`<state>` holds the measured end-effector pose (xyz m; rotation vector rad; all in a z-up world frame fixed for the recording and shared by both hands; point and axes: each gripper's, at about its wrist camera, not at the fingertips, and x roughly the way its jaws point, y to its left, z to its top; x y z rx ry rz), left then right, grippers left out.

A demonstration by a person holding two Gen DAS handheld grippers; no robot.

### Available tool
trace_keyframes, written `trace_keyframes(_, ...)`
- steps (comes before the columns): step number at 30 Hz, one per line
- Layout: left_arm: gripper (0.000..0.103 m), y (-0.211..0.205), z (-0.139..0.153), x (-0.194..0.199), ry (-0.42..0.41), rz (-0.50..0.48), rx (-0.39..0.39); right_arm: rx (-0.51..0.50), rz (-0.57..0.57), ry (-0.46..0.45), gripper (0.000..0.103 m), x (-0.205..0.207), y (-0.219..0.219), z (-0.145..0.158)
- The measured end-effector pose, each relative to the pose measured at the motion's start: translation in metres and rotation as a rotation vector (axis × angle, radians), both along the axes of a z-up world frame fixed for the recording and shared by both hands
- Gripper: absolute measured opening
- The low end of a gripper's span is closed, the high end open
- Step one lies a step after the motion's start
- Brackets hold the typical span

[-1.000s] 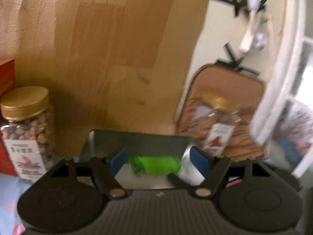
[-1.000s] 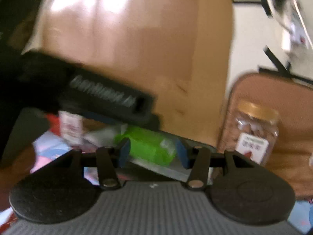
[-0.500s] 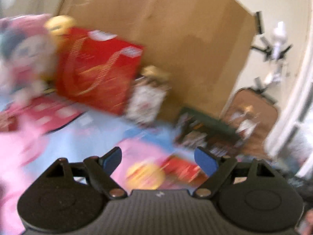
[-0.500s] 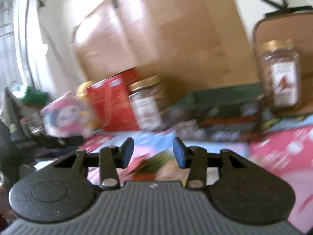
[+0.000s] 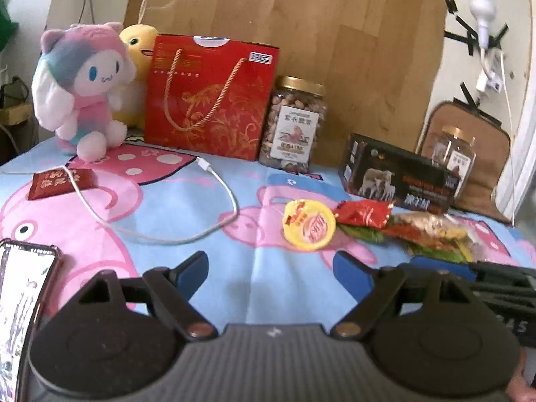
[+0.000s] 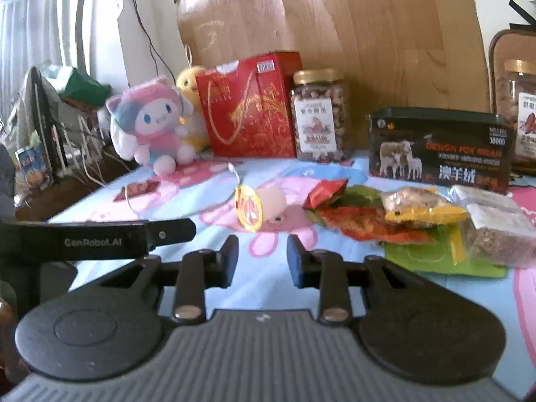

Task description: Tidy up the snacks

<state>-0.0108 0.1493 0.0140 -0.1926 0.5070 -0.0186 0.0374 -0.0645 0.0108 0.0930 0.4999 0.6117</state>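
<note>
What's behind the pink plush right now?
A yellow plush sits behind the pink plush, beside the red gift bag. Only its head and part of its body show; the rest is covered.

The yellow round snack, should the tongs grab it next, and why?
Probably yes: ease the left tongs forward to the yellow round snack. They are open and empty, and it lies loose on the cartoon cloth just ahead, at the near edge of the snack pile. The right tongs are closing on nothing.
</note>
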Motion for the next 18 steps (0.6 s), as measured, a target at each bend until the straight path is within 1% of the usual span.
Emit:
trace_keyframes(3, 0.085, 0.001, -0.002, -0.001, 0.003, 0.003, -0.007, -0.031, -0.012, 0.019, 0.034, 0.003, 0.004, -0.003)
trace_keyframes(7, 0.086, 0.011, -0.003, -0.003, -0.007, 0.025, -0.064, -0.043, -0.023, 0.054, 0.034, 0.007, 0.004, -0.006)
trace_keyframes(10, 0.087, 0.02, -0.004, -0.005, -0.015, 0.065, -0.109, -0.035, -0.023, 0.077, 0.034, 0.013, 0.005, -0.006)
trace_keyframes(13, 0.087, 0.029, -0.004, -0.007, -0.025, 0.115, -0.146, -0.014, -0.02, 0.089, 0.035, 0.026, 0.011, 0.0)
trace_keyframes(16, 0.091, 0.036, -0.005, -0.012, -0.047, 0.161, -0.179, 0.001, -0.016, 0.091, 0.035, 0.043, 0.022, 0.011)
trace_keyframes(18, 0.091, 0.039, -0.005, -0.014, -0.052, 0.176, -0.19, 0.005, -0.029, 0.116, 0.036, 0.06, 0.032, 0.018)
